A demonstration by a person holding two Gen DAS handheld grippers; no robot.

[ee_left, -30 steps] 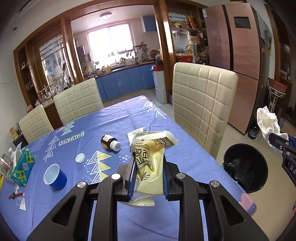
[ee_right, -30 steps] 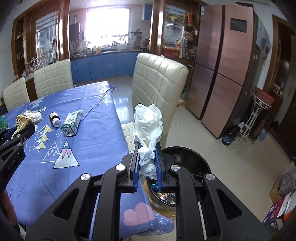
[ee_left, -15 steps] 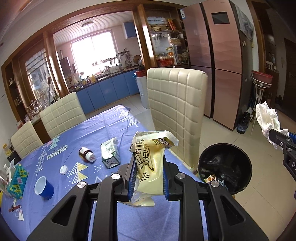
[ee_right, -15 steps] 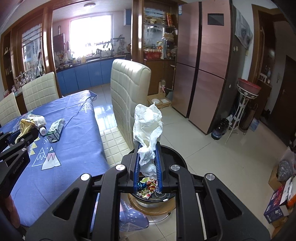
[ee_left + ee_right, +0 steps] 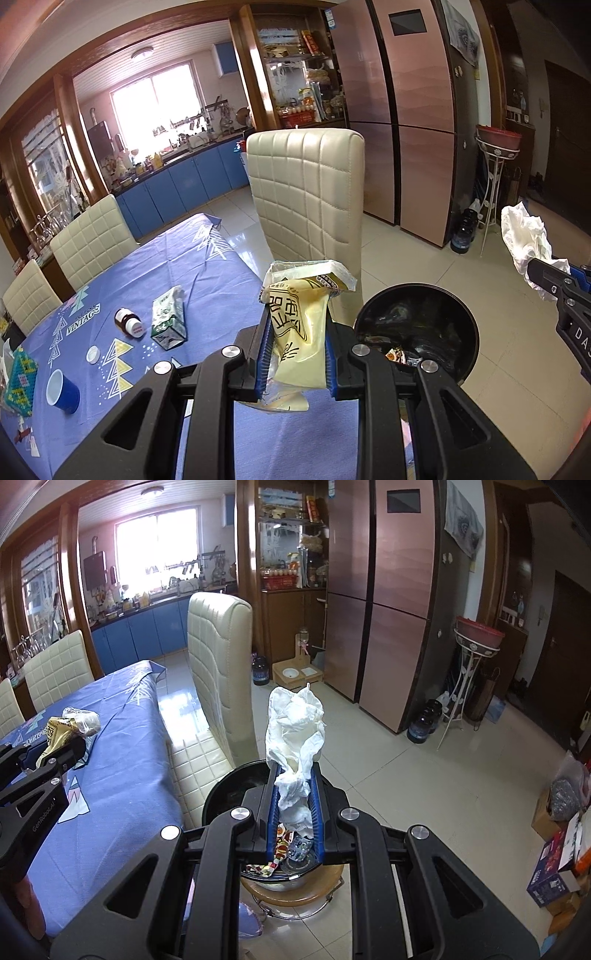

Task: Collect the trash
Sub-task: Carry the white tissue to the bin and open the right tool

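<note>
Overhead, both grippers (image 5: 295, 341) (image 5: 293, 805) clench trash near the bin's rim (image 5: 221, 786), floor open beyond.

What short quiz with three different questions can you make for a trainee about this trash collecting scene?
1. True or false: the right gripper holds a blue cup.
2. What does the left gripper hold? A) yellow wrapper B) brown bottle C) milk carton
3. Fill in: the black bin stands on the ____.

Key:
1. False. It holds crumpled white tissue.
2. A, the yellow wrapper.
3. Floor, beside the table.
</note>
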